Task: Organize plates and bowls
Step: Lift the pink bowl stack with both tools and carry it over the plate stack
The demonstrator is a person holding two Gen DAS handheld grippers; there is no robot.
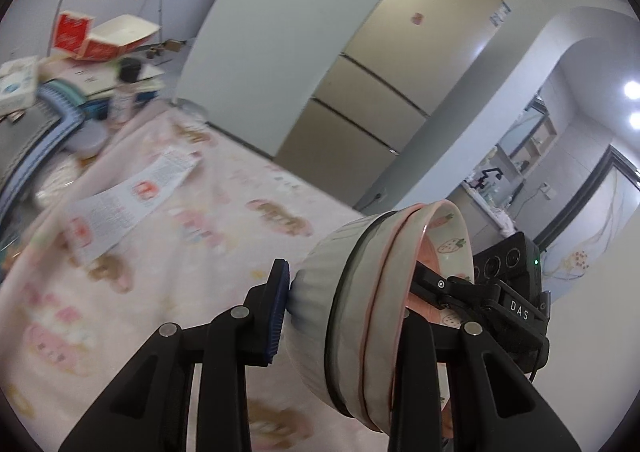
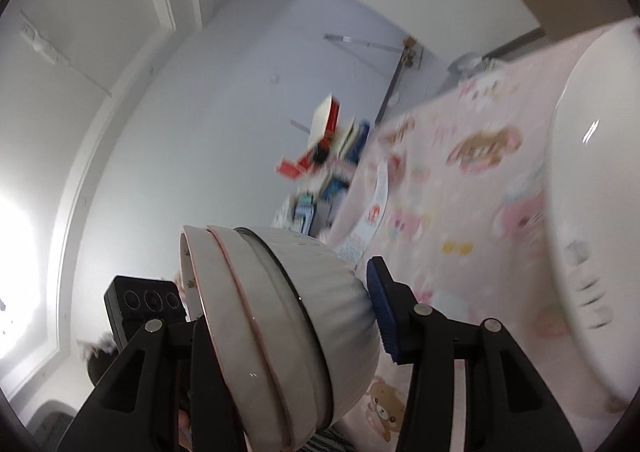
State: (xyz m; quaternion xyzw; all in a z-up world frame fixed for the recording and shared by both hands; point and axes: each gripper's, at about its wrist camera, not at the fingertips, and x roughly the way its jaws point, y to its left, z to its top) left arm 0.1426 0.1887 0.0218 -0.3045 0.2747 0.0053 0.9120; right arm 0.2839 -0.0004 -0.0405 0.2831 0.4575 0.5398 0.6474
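The stack of bowls (image 1: 360, 312) hangs tipped on its side above the pink tablecloth (image 1: 192, 219), clear of it. The left gripper (image 1: 348, 308) and right gripper (image 2: 288, 336) are each clamped across the stack, one finger inside the bowl mouth, one blue pad (image 1: 278, 312) on the ribbed base. The stack's axis lies roughly level. A white plate (image 2: 580, 211) rests beside the stack.

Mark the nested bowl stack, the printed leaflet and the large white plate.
bowl stack (image 1: 344, 316), left wrist view, ribbed outer wall of the outermost bowl.
printed leaflet (image 1: 132, 195), left wrist view, middle of the sheet.
large white plate (image 2: 592, 187), right wrist view, glossy inner surface.
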